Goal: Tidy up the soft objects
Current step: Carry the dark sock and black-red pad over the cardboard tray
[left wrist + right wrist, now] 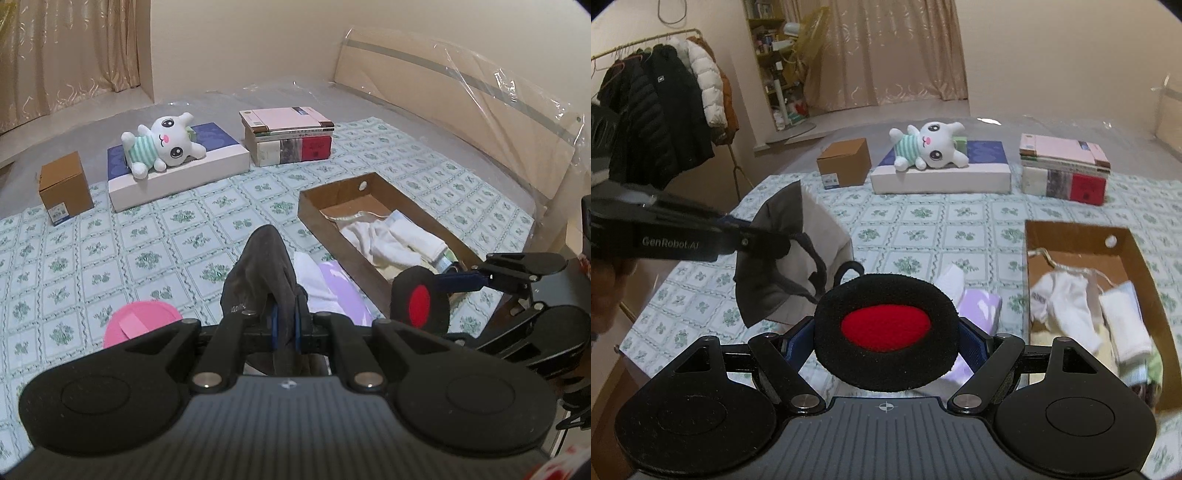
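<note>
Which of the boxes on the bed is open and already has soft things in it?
The long brown cardboard tray on the right, holding white socks. The small brown carton is closed, and the white flat box carries the plush toy.

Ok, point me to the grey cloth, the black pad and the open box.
grey cloth (775,258): right wrist view, its hanging middle.
black pad (886,326): right wrist view, its red centre.
open box (334,192): left wrist view, far end wall beside the hole.
</note>
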Action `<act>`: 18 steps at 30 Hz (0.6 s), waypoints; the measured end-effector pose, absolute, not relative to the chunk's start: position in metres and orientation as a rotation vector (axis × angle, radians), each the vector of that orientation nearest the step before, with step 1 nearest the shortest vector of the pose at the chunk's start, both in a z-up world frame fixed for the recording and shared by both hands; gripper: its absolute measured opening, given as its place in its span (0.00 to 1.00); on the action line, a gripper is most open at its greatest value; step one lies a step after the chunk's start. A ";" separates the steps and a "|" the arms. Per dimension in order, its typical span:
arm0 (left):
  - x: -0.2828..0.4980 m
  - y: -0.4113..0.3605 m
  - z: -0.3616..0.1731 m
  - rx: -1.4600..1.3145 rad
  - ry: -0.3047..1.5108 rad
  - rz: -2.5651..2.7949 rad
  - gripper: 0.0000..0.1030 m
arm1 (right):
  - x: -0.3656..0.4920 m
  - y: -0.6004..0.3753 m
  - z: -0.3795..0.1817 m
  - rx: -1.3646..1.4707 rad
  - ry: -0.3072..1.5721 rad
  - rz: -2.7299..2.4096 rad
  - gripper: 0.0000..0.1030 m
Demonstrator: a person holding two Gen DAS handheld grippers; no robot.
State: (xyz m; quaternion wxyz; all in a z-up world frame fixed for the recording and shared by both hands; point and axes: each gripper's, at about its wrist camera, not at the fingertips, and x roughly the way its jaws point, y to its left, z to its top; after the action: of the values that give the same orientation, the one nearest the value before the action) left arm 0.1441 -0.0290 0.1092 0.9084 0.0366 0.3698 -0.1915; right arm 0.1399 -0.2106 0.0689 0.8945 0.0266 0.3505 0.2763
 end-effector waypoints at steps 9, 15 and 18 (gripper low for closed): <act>0.109 -0.031 0.087 0.073 0.749 -0.368 0.07 | 0.114 -0.237 0.051 0.085 0.749 0.512 0.77; 0.092 -0.030 0.071 0.031 0.764 -0.361 0.07 | 0.103 -0.248 0.036 0.090 0.782 0.486 0.77; 0.083 -0.035 0.063 0.004 0.769 -0.371 0.07 | 0.099 -0.254 0.032 0.092 0.789 0.470 0.77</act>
State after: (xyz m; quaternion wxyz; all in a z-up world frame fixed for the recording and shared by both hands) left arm 0.0834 -0.0353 0.0634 0.9102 0.0019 0.3731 -0.1801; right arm 0.0986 -0.2544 0.0316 0.8954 0.0445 0.3805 0.2269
